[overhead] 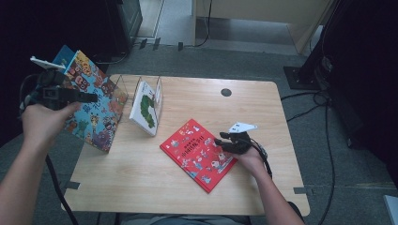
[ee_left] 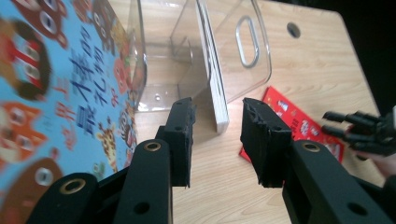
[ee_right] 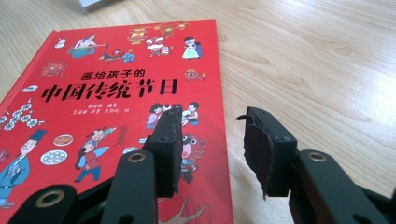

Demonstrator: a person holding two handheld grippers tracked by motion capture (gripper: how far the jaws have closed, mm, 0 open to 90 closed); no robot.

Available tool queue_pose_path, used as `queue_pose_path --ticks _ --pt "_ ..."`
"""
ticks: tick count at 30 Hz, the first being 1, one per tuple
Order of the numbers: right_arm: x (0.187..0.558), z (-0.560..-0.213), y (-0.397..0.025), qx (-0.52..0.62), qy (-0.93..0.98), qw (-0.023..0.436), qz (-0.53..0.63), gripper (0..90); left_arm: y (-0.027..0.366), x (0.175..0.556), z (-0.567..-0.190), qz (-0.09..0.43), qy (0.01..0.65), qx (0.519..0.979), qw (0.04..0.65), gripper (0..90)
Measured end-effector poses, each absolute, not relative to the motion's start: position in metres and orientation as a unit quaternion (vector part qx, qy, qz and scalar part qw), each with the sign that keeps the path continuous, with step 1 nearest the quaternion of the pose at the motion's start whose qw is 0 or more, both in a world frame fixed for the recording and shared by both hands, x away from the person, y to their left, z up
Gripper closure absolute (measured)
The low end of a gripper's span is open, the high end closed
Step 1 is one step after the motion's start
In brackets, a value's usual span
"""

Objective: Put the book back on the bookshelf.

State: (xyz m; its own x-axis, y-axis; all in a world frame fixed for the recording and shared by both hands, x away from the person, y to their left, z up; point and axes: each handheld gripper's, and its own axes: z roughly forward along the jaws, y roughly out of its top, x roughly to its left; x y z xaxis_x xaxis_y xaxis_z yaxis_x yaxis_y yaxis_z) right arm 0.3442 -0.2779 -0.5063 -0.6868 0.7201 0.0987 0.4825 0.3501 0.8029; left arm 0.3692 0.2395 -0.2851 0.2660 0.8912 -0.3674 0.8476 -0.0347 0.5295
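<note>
On the wooden table (overhead: 263, 117), near its middle, a red book (overhead: 199, 153) is laid flat with its cover up. The right gripper (overhead: 220, 139) is held low at the book's right edge. In the right gripper view, its jaws are seen open, one over the red cover and one over the bare wood, and nothing is held between them.

To the left, a clear plastic rack (overhead: 141, 91) is stood on the table, and a white book (overhead: 146, 107) is kept upright in one of its slots. At the rack's left end, a blue book (overhead: 91, 101) with many animals on it is seen, tilted. The left gripper (overhead: 91, 97) is held up in front of the blue book. In the left gripper view, its jaws are seen open and empty, with the blue book just beside the left jaw.
</note>
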Motion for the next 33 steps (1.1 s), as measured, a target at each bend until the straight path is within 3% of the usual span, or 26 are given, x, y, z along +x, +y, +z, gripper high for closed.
queue_pose_path --ticks 19,26,33 --pt "0.352 -0.505 -0.279 0.372 0.811 0.125 0.434 64.5 0.187 0.336 -0.360 0.004 0.576 0.740 0.347 82.0" --pt "0.351 -0.507 -0.278 0.369 0.816 0.129 0.426 72.5 0.171 0.331 -0.388 -0.008 0.566 0.744 0.354 89.8" --pt "0.352 -0.509 -0.279 0.369 0.820 0.130 0.418 83.1 0.157 0.326 -0.419 -0.025 0.563 0.745 0.357 90.0"
